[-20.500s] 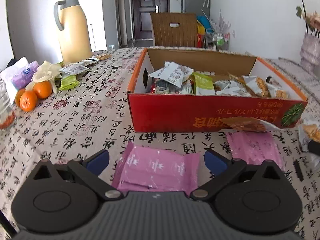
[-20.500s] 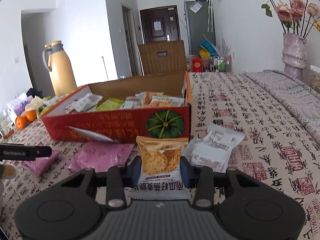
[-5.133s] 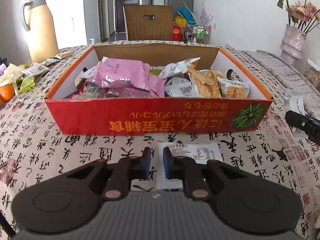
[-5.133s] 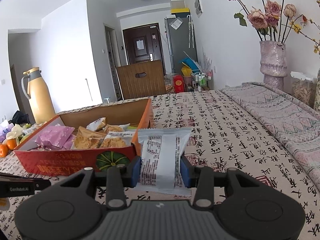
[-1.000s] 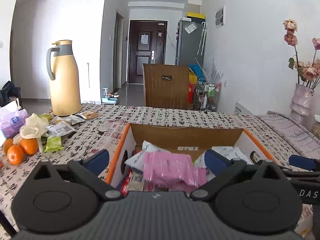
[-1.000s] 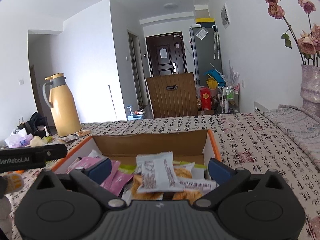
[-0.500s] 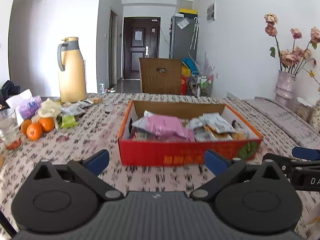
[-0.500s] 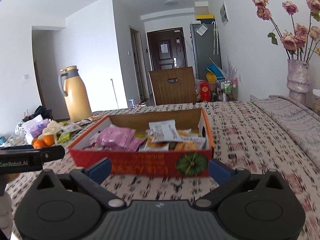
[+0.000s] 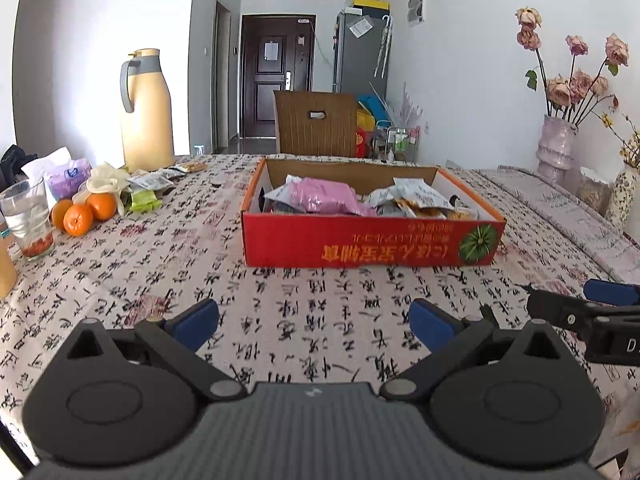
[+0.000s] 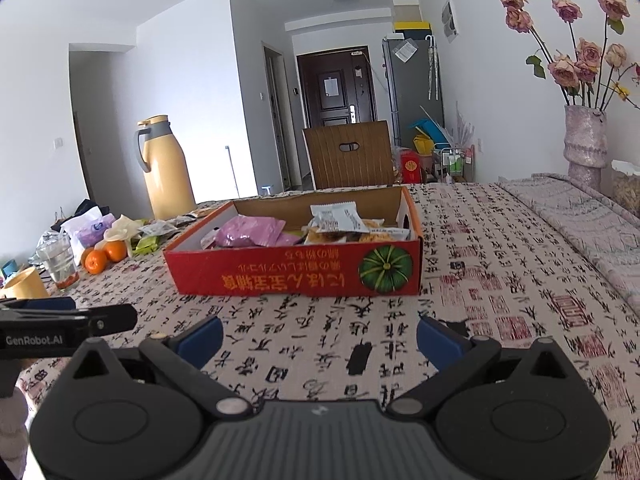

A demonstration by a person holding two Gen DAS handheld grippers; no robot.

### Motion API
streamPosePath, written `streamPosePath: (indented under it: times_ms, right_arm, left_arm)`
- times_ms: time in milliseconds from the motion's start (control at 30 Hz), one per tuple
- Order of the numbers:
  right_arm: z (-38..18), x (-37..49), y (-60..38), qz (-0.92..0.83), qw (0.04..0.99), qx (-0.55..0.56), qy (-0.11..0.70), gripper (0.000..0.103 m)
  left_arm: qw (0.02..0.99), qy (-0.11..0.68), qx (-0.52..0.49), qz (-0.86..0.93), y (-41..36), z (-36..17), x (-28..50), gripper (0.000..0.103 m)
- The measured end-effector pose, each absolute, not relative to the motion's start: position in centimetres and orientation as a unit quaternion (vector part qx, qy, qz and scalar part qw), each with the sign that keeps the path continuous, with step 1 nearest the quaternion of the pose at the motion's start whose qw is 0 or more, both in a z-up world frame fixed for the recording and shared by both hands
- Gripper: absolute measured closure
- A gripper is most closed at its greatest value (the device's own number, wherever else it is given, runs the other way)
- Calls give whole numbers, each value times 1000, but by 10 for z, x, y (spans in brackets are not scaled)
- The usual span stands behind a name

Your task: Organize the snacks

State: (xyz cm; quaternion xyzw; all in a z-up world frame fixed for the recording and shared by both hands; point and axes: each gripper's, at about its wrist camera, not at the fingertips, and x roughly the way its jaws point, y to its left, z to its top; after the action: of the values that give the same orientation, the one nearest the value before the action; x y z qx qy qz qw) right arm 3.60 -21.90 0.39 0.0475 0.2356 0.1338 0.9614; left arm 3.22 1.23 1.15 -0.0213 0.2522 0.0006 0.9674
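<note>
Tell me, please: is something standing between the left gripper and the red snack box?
Nothing visible does. The left gripper is open and empty, and only bare tablecloth lies between it and the red snack box.

Calligraphy-print tablecloth, red snack box, oranges, glass, thermos

The red box hides its lower packets behind the front wall; I cannot count them. My right tongs run off the left view's edge. Small packets beside the flask are unreadable.
</note>
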Motion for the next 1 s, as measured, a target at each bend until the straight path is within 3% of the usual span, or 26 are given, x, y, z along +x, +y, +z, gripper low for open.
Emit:
streamPosePath:
  times_ms: [1000]
  right_arm:
    - [4, 25, -220, 129, 962, 47, 235, 0]
  left_arm:
    - [968, 251, -18, -11, 7, 12, 21, 0]
